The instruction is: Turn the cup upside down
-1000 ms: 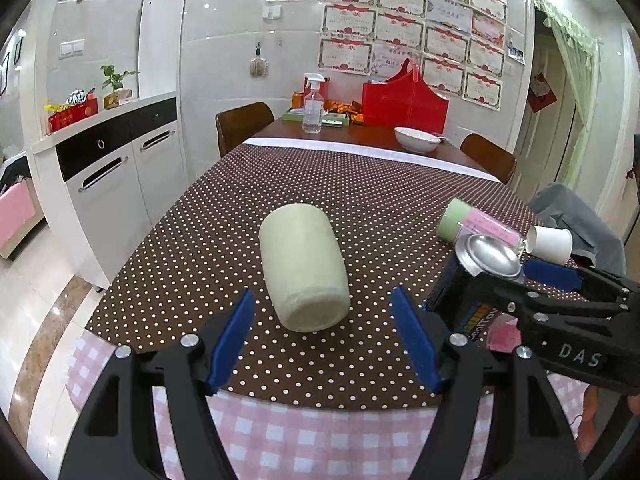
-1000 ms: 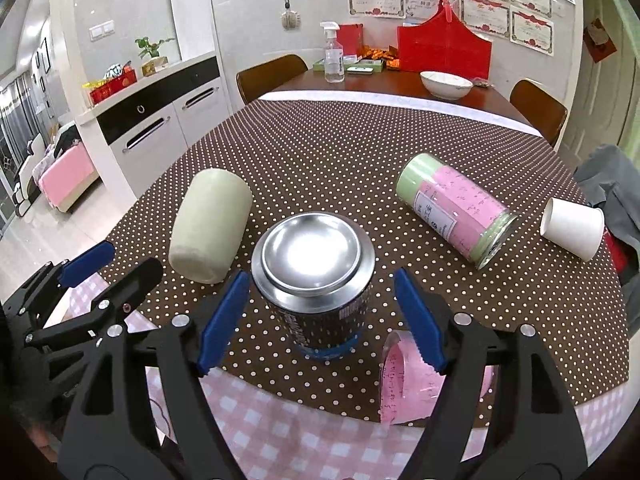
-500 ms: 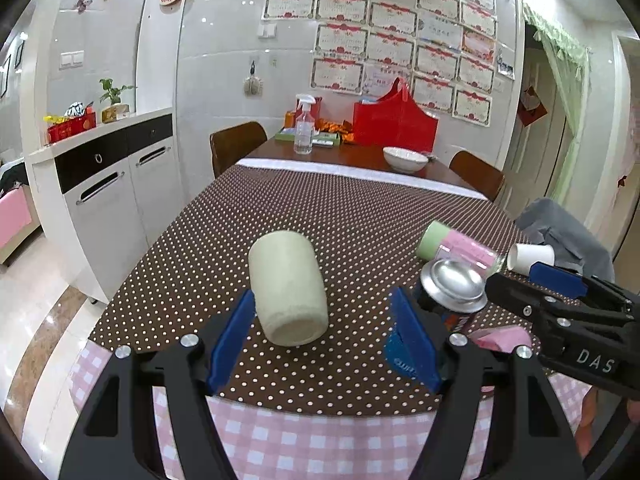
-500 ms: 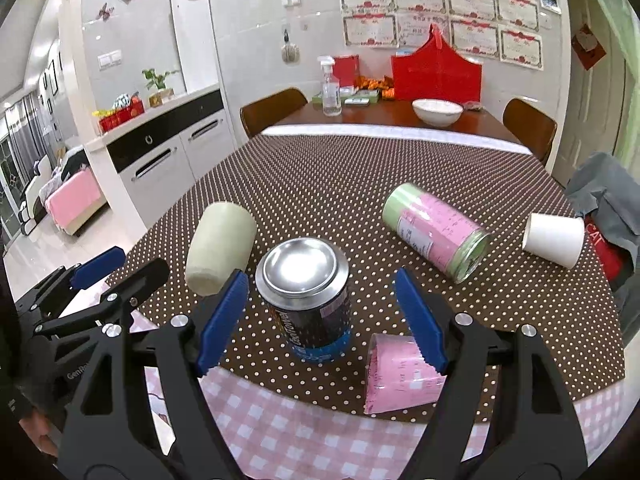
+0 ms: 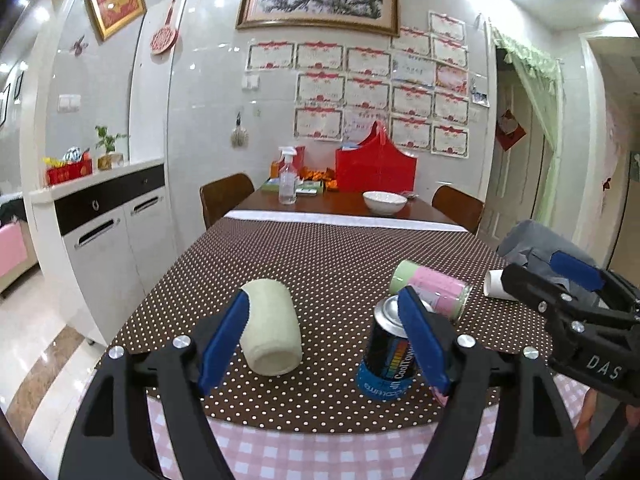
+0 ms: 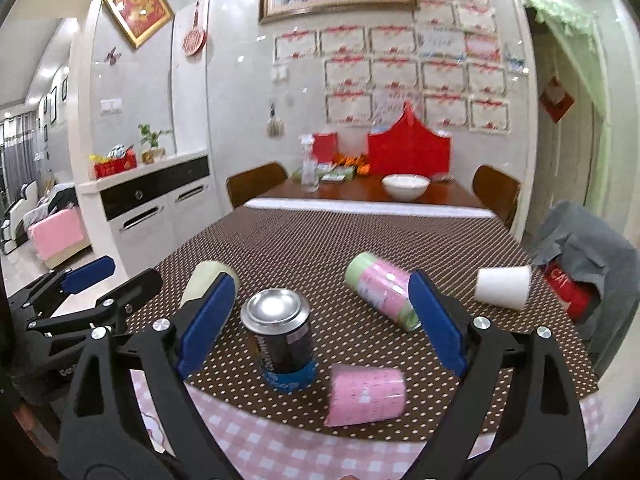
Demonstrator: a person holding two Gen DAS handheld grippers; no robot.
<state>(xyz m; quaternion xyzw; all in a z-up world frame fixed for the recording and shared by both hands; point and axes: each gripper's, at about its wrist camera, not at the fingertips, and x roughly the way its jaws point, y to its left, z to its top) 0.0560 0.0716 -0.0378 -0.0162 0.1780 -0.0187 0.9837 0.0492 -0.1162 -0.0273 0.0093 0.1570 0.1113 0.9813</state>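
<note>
Both sets of fingers are spread wide and hold nothing. Each hangs above the near edge of the table (image 5: pixel 320 248), pointing forward across it.

The dark cup (image 6: pixel 282 338) stands on end ahead of the right gripper (image 6: pixel 322 280). It sits inside the gap, closer to the left-hand finger and clear of both. Its metal base faces up and its print reads inverted, so I judge this cup is already flipped.

In the left wrist view, the same dark cup (image 5: pixel 386 356) is partly hidden behind the right-hand finger of the left gripper (image 5: pixel 324 296).

The relation that matters for the next move is this:
- The cream cup (image 5: pixel 270 330) lies on its side ahead of the left gripper, inside the gap, just beside the left-hand finger.
- Its long axis runs away from me, roughly parallel to the fingers, with one round end facing the camera. I cannot tell whether that end is the mouth.
- The left gripper is the nearer one to it.

A pink cup (image 6: pixel 366 394) lies on its side below the right gripper's gap, with its axis across the fingers.

If the cream cup is next, I judge that the fingers would close across its width and then need a quarter turn of the wrist.
</note>
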